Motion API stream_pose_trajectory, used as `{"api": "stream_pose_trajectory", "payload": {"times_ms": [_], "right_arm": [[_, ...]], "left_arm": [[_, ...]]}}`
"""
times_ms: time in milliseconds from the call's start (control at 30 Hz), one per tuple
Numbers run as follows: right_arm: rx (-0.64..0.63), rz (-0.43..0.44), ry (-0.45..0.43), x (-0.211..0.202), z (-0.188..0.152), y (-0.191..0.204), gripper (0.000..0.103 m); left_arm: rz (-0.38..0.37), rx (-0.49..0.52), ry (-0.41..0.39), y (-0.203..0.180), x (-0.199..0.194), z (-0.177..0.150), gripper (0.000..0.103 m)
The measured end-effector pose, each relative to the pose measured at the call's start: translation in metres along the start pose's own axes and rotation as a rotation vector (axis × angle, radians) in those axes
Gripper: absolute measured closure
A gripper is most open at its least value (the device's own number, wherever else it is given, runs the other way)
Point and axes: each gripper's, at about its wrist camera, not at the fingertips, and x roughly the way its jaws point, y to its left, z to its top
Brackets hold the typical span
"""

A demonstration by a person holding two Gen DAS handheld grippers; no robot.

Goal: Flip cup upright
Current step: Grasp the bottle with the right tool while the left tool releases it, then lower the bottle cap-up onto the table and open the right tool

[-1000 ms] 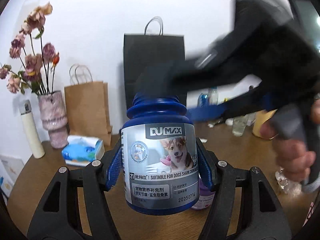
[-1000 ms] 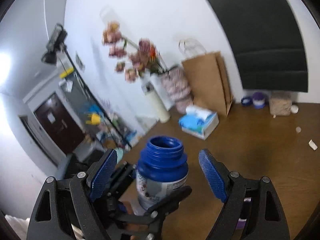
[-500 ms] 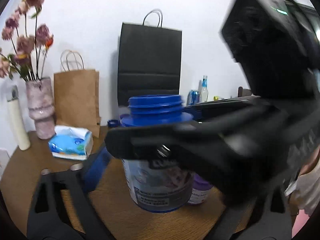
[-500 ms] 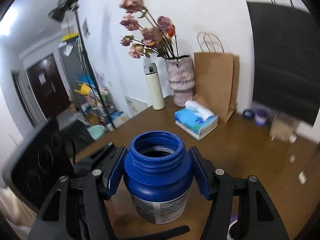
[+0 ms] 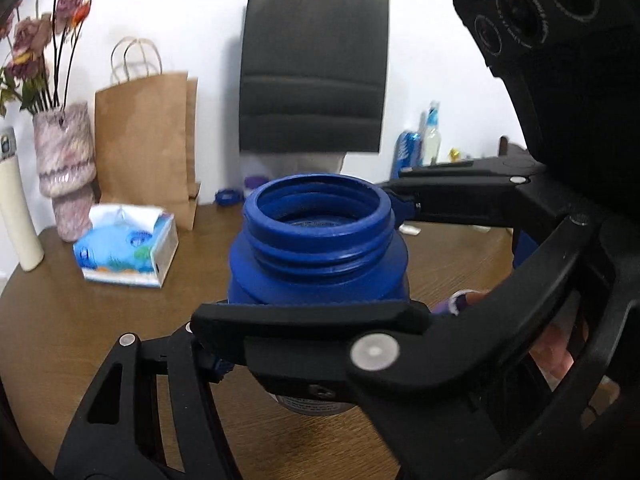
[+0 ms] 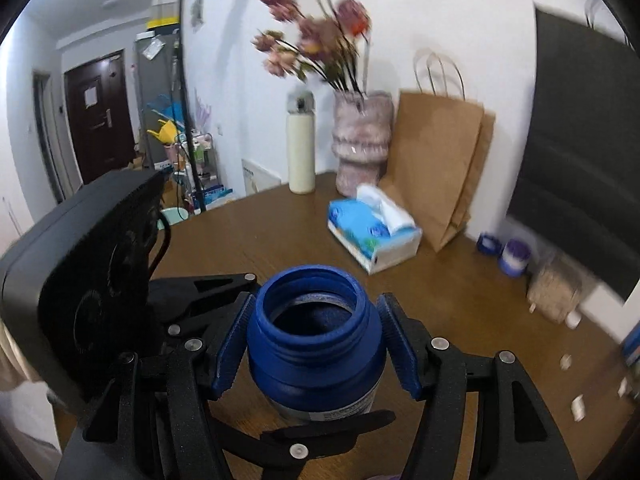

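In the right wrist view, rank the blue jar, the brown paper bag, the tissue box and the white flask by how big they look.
1. blue jar, though it looks largest mostly because it sits closest to the camera
2. brown paper bag
3. tissue box
4. white flask, close to the tissue box, so those two are unsure
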Motion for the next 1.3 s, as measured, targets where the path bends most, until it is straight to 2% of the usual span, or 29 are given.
{"api": "stream_pose_trajectory", "payload": {"times_ms": [100,267,367,500,667,733,833,1000,1100,1233,1300], "right_arm": [[0.074,0.028,0.003,0.007,-0.013,-0.014,0.036],[0.117,-0.004,-0.007,-0.011,-0.029,-0.004,0.035],[0.154,-0.016,0.020,-0.021,-0.044,0.000,0.036],[0.226,0.009,0.086,-0.013,-0.066,-0.007,0.036],[0.251,0.025,0.096,-0.010,-0.092,-0.003,0.036],[0.247,0.020,0.113,-0.005,-0.102,0.002,0.036],[0.262,0.023,0.097,-0.010,-0.107,0.003,0.036],[0.288,0.018,0.116,-0.015,-0.110,0.005,0.035],[0.290,0.016,0.122,-0.020,-0.111,0.011,0.035],[0.313,0.029,0.071,-0.044,-0.109,0.017,0.034],[0.336,0.023,0.044,-0.064,-0.109,0.020,0.028]], "left_arm": [[-0.015,-0.025,0.018,-0.003,0.006,-0.008,0.043],[-0.039,-0.023,0.024,-0.024,-0.005,-0.018,0.043],[-0.058,-0.001,0.061,-0.038,-0.004,-0.030,0.043],[-0.055,-0.017,0.129,-0.046,0.003,-0.043,0.043],[-0.030,-0.033,0.198,-0.053,0.009,-0.058,0.043],[-0.021,-0.033,0.200,-0.054,0.006,-0.059,0.043],[-0.013,-0.002,0.222,-0.059,0.003,-0.063,0.038],[-0.002,-0.020,0.203,-0.057,-0.013,-0.064,0.022],[0.032,-0.018,0.192,-0.059,-0.025,-0.064,0.020],[0.041,-0.026,0.150,-0.059,-0.053,-0.060,0.015],[0.051,-0.031,0.133,-0.057,-0.069,-0.058,0.013]]}}
